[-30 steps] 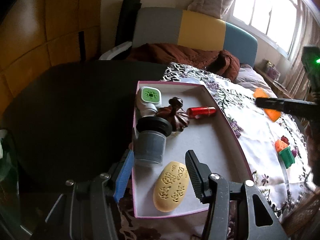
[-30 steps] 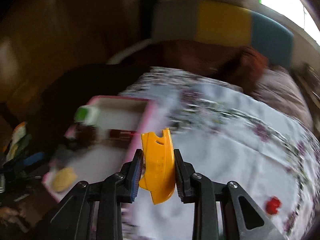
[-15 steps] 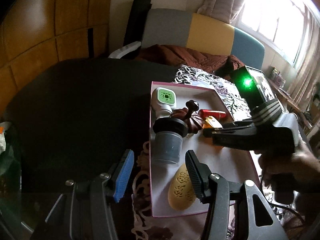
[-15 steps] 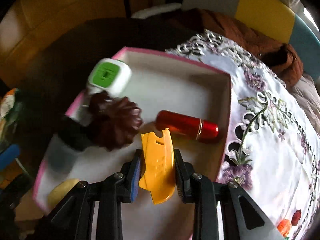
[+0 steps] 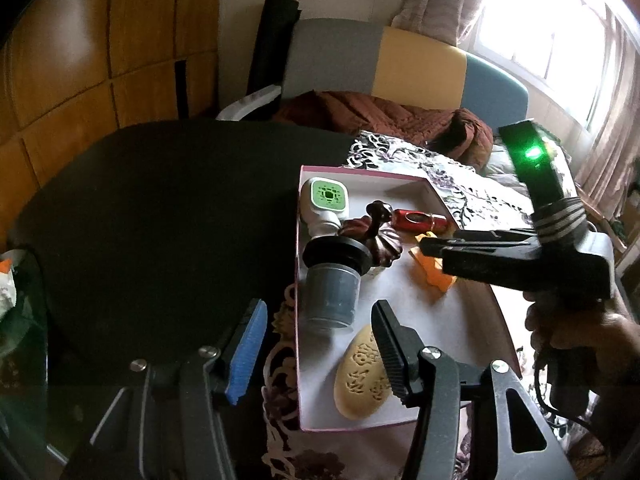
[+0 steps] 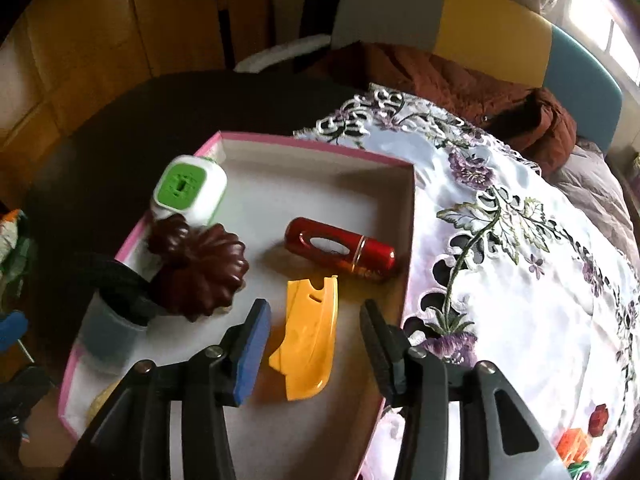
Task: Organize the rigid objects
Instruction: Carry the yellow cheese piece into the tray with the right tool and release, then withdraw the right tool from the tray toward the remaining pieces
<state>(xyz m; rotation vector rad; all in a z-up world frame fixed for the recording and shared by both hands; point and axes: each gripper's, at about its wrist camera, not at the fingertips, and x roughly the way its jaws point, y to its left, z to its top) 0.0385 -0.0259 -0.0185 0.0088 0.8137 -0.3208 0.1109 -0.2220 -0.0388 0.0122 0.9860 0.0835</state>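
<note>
Both my tongs are unclamped: the right gripper (image 6: 316, 344) is spreading around the yellow piece (image 6: 308, 340) lying in the pink-rimmed tray (image 6: 320, 148), the left gripper (image 5: 316, 348) gapes empty at the tray's near end.

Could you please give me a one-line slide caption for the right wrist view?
Right tool opening around a yellow plastic piece lying in the pink-rimmed box.

The table (image 5: 160, 200) has a dark, rounded top. An embroidered white cloth (image 6: 520, 260) with purple flowers covers its right part. A shallow pink-rimmed box (image 6: 320, 146) rests partly on the cloth and partly on the bare top. Small red, orange and green toy pieces (image 6: 576, 436) lie on the cloth, well apart from the box.
</note>
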